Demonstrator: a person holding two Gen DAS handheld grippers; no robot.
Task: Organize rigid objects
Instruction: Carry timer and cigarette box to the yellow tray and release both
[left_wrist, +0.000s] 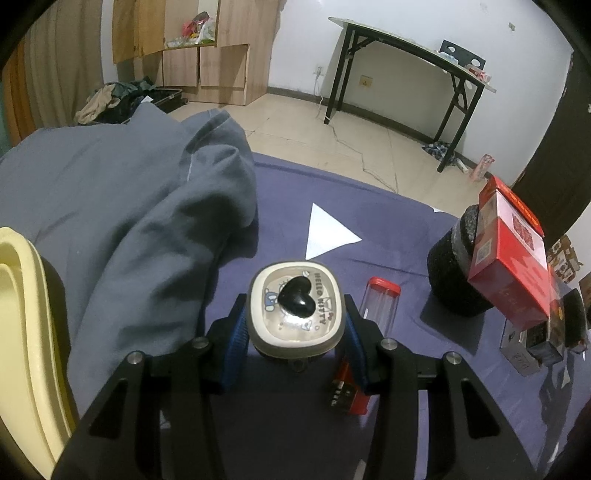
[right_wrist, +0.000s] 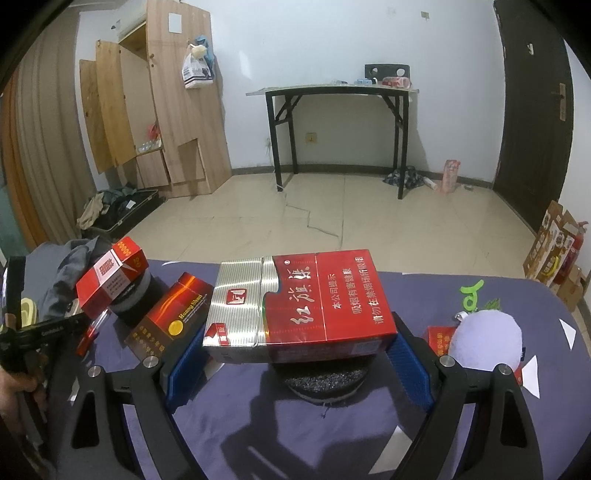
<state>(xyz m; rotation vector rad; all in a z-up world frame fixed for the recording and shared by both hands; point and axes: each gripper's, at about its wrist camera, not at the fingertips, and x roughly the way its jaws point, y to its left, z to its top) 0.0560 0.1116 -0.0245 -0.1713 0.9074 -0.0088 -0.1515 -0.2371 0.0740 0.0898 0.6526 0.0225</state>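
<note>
My left gripper (left_wrist: 295, 321) is shut on a cream Hello Kitty container (left_wrist: 297, 314) with a black heart knob; its blue pads press both sides, just above the purple sheet (left_wrist: 369, 206). My right gripper (right_wrist: 299, 347) has its blue pads against the two ends of a red and silver cigarette box (right_wrist: 303, 302). That box lies flat on a black speckled round block (right_wrist: 325, 380). Another red box (right_wrist: 110, 277) leans on a second black cylinder (right_wrist: 133, 295) at the left. A dark red Huang Shan box (right_wrist: 173, 314) lies beside it.
A clear tube with a red cap (left_wrist: 382, 299) lies right of the container. Grey bedding (left_wrist: 129, 203) and a yellow basin (left_wrist: 22, 314) fill the left. A lilac plush (right_wrist: 484, 339) and a small red box (right_wrist: 439, 336) sit at the right. Small boxes (left_wrist: 532, 350) crowd the edge.
</note>
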